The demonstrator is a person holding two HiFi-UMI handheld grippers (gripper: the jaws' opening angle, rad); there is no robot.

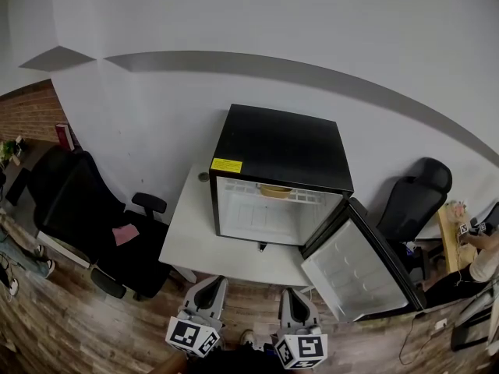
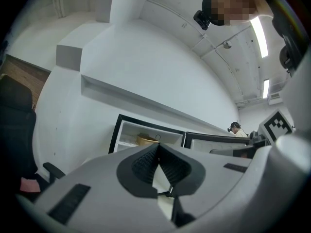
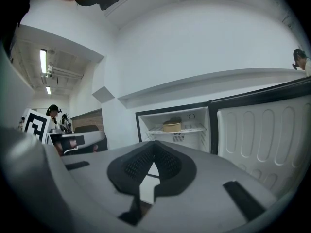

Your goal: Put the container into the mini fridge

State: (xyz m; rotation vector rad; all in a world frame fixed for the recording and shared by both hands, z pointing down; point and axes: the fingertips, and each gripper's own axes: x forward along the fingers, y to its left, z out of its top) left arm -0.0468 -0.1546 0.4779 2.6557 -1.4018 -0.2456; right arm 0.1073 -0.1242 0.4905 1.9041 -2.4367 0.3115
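Observation:
The black mini fridge [image 1: 277, 150] stands on a white table [image 1: 191, 236] with its door [image 1: 362, 267] swung open to the right. A tan round container [image 1: 274, 191] sits on the fridge's upper wire shelf; it also shows as the container [image 2: 146, 140] in the left gripper view and the container [image 3: 171, 125] in the right gripper view. My left gripper [image 1: 209, 288] and right gripper [image 1: 295, 301] hang side by side below the table's front edge, well short of the fridge. Both are shut with nothing between the pads, seen in the left gripper [image 2: 158, 145] and the right gripper [image 3: 153, 142].
A black office chair [image 1: 82, 216] with a pink item on its seat stands left of the table. Another black chair [image 1: 413, 197] is right of the open door. A person sits at a desk at the far right. The floor is wood planks.

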